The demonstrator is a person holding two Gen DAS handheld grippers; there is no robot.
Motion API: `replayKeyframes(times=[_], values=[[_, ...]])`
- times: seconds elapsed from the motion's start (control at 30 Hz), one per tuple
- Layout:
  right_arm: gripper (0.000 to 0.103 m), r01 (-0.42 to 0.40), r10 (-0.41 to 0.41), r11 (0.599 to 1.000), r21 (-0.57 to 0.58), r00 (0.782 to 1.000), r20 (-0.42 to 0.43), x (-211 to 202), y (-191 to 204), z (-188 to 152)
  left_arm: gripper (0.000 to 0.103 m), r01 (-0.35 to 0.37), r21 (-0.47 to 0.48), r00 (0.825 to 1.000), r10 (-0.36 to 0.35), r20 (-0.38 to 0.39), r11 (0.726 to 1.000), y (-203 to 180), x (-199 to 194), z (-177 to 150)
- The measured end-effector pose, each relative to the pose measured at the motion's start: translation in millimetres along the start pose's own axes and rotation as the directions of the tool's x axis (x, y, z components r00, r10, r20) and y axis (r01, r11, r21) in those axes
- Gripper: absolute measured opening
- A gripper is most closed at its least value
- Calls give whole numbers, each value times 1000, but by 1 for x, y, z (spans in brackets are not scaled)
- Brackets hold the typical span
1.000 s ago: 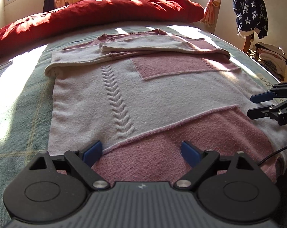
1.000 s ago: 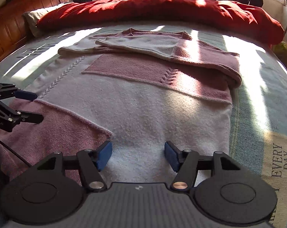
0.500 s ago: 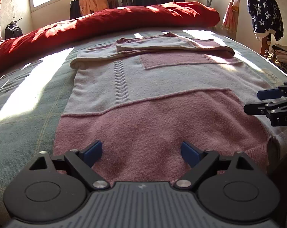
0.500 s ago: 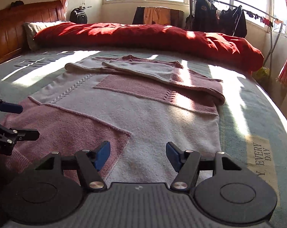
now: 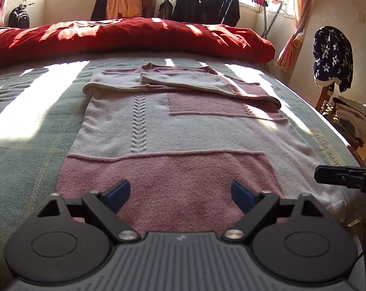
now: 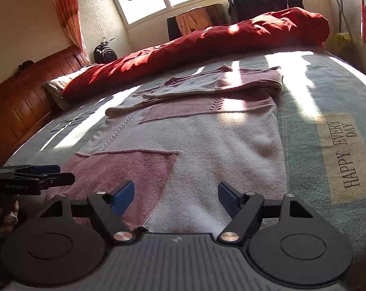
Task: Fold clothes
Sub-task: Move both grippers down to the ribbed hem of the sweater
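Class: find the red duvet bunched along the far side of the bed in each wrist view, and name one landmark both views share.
Left wrist: red duvet spans the upper picture, left to right.
Right wrist: red duvet runs diagonally across upper centre.
Shared landmark: pink and white knitted sweater.

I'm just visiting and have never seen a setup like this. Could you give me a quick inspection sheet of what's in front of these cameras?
Surface: bed with a pale green cover, sun-striped.
Job's things: sweater, pink and white, lying flat, sleeves folded across the chest, hem nearest the cameras.
Clutter: red duvet bunched along the far side; pillow by the headboard.
Grippers: left gripper open, over the pink hem; right gripper open, over the hem's other end; neither holds cloth.
Cables: nothing seen.
Surroundings: clothes rack, windows, backpack, folded stack.
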State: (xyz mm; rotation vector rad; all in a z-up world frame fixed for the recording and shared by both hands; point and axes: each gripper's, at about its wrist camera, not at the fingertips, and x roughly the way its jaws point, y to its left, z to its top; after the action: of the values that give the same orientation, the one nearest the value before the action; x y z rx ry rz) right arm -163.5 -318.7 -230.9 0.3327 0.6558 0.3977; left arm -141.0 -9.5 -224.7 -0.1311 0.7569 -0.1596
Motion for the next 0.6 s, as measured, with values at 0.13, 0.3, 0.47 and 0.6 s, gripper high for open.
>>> replayKeyframes(times=[0.13,0.3,0.47,0.6], values=[[79,1,3,992,124,999,-32,28,-28,7,90,31,-120,1000,-31,0,992,12,21,18],[72,61,-66,976,210,998,15,-7,-70,-6,89,37,-112,999,-41,-33,993,44,14,7],[80,1,0,973,231,1000,-5,-3,-61,20,90,205,-177,976,-214,-37,963,40,20,55],[82,-95,116,968,231,990,-79,39,-42,45,90,291,-311,935,-339,-110,905,44,64,80]])
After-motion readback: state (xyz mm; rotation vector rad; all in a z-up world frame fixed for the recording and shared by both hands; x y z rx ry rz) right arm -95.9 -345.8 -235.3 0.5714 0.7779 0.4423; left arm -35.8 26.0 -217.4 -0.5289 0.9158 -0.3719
